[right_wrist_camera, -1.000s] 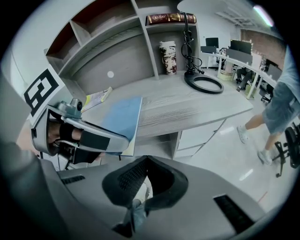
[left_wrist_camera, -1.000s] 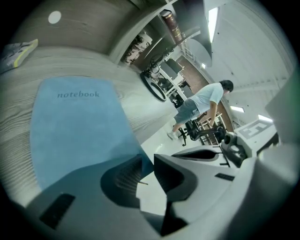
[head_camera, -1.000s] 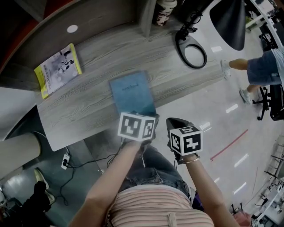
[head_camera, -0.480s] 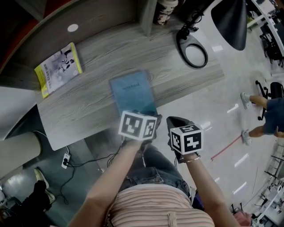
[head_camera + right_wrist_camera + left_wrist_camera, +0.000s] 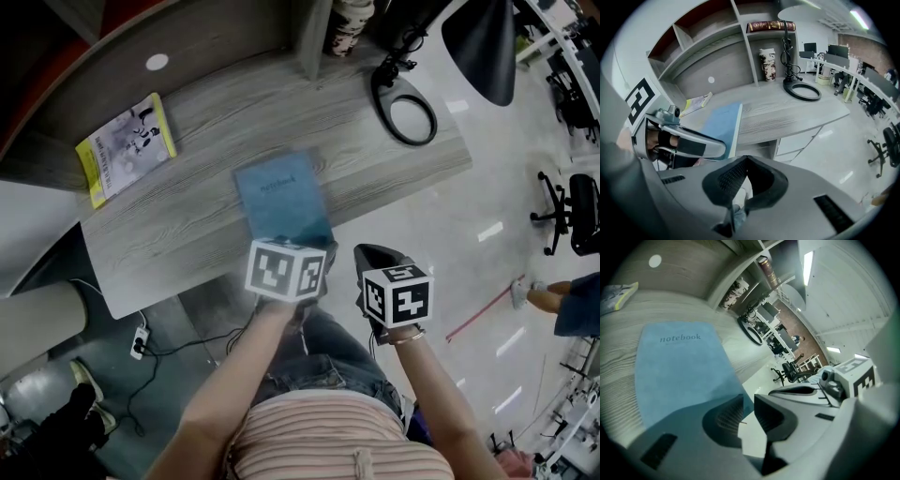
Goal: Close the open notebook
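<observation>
Apparently the notebook [image 5: 679, 371] is already lying shut (cover up) just ahead of the left gripper [image 5: 749, 404], whose jaws are closing on nothing, with a gap between them. Best be backing off without snagging its near corner. Both are pointing steeply down; the right gripper [image 5: 744, 160] is sitting closed and empty alongside.
</observation>
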A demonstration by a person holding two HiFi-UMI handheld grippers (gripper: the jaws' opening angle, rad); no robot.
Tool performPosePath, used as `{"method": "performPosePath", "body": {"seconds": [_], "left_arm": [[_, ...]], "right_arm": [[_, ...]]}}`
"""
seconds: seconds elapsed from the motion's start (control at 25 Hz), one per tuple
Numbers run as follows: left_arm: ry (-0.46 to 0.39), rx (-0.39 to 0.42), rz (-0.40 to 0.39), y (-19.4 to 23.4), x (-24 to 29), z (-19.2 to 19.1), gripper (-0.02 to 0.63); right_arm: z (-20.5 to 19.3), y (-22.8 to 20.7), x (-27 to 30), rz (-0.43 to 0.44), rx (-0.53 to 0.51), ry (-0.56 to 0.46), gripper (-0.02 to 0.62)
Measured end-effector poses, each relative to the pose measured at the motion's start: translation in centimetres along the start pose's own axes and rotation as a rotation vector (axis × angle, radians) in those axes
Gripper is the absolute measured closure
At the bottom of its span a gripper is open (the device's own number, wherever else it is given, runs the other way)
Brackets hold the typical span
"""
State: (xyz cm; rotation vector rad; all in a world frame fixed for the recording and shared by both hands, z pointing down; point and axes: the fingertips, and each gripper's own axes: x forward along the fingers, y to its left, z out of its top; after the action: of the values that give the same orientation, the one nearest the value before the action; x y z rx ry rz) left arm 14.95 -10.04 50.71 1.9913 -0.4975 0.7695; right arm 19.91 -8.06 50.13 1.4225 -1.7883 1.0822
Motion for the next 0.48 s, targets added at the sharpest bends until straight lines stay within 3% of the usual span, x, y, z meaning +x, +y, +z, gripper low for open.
{"method": "performPosePath", "body": {"seconds": [0.24,0.48], "left_arm": [[-0.103,0.033,0.011,0.0,-1.8,1.3,0.59],[-0.264,0.113,0.057,-0.2,-5.1,3.3,0.595]], "right_arm": [[1.9,0.7,-1.3,0.008,0.007,-0.088,0.588],[4.5,2.3,-3.1,0.057,-0.003,-0.204,0.588]]}}
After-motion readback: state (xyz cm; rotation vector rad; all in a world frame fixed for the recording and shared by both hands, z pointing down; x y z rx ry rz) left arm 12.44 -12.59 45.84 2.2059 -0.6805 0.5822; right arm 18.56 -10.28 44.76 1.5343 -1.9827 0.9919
